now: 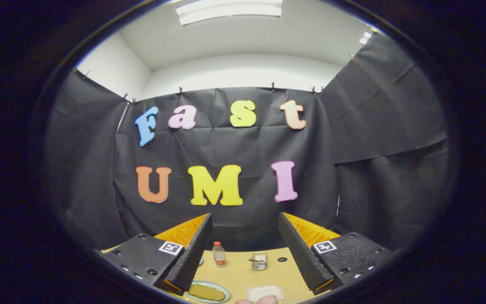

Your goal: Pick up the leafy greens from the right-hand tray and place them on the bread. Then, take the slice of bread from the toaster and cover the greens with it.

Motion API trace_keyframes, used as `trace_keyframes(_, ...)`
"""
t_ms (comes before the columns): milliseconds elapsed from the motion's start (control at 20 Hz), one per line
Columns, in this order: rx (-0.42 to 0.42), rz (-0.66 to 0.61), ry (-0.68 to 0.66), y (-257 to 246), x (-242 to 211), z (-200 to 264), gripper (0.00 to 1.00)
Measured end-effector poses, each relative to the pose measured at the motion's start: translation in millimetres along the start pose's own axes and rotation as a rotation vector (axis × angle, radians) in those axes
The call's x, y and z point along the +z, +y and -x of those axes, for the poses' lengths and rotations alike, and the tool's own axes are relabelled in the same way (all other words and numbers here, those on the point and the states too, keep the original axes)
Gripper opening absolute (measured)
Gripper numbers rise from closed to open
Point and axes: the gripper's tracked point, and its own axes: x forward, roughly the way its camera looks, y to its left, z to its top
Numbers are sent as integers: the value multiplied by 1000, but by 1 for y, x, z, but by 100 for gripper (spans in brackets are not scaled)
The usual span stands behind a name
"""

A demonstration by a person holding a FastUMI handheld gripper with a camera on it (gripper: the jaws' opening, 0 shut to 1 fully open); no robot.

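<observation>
My gripper (pixel 245 223) is held high above the table, its two fingers spread wide apart with nothing between them. Far below, between the fingers, a round plate (pixel 222 288) carries a slice of bread (pixel 206 292) with green showing at its edge. To its right lies a small white tray (pixel 265 291); what it holds cannot be made out. A silver toaster (pixel 260 261) stands farther back on the wooden table (pixel 243 274).
A small plastic bottle (pixel 219 254) with an orange cap stands left of the toaster. A dark round spot (pixel 282 259) marks the table right of the toaster. Part of a hand (pixel 262 300) shows just in front of the white tray.
</observation>
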Motion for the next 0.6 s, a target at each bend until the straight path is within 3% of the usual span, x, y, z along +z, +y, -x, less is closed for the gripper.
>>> trace_keyframes(600,7,-1,25,-6,-6,-7,96)
